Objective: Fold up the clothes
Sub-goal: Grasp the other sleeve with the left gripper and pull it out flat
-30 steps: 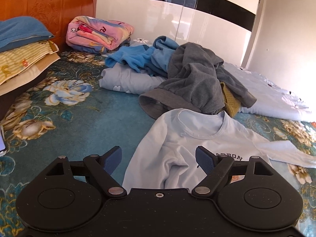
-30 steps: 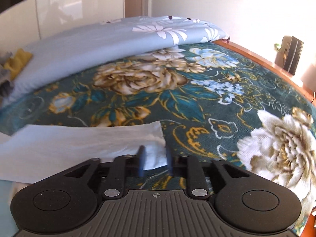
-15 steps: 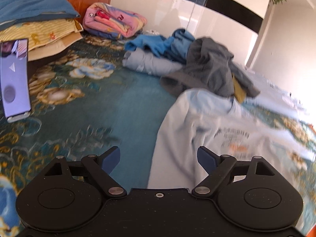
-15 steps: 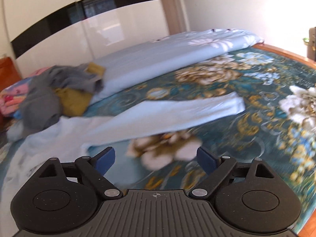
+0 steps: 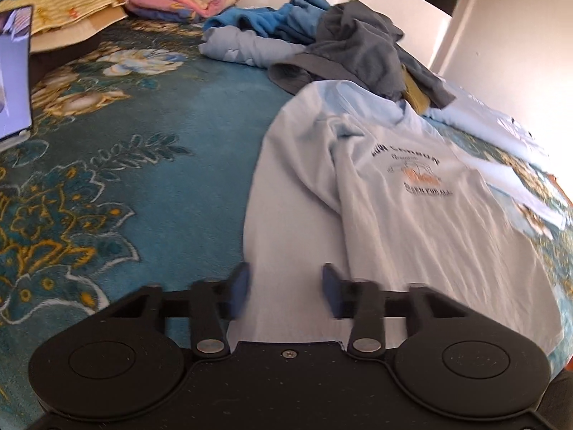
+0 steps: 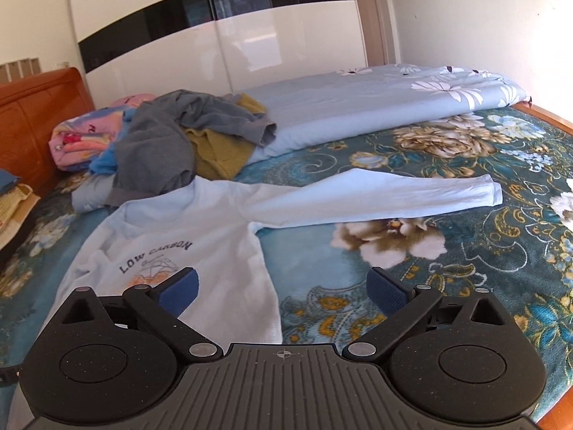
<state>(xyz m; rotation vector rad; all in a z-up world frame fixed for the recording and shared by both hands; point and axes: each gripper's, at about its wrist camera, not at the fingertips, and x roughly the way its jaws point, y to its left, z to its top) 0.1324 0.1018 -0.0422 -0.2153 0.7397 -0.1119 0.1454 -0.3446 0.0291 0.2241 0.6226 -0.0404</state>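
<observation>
On the floral bedspread [image 6: 412,308]: a pale blue long-sleeved shirt [image 6: 200,236], front up.
One sleeve [image 6: 376,197] stretched sideways; left gripper [image 5: 284,288] and right gripper [image 6: 283,285] jaws both apart, empty.

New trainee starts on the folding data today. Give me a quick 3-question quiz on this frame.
1. True or false: the right gripper is shut on the sleeve.
2. Which lies on the bed directly behind the light blue shirt?
A. a grey garment
B. a red towel
C. a laundry basket
3. Fill in: the left gripper has its fingers either side of the shirt's other ____.

Key:
1. False; it is open and the sleeve lies flat on the floral bedspread.
2. A
3. sleeve
</observation>
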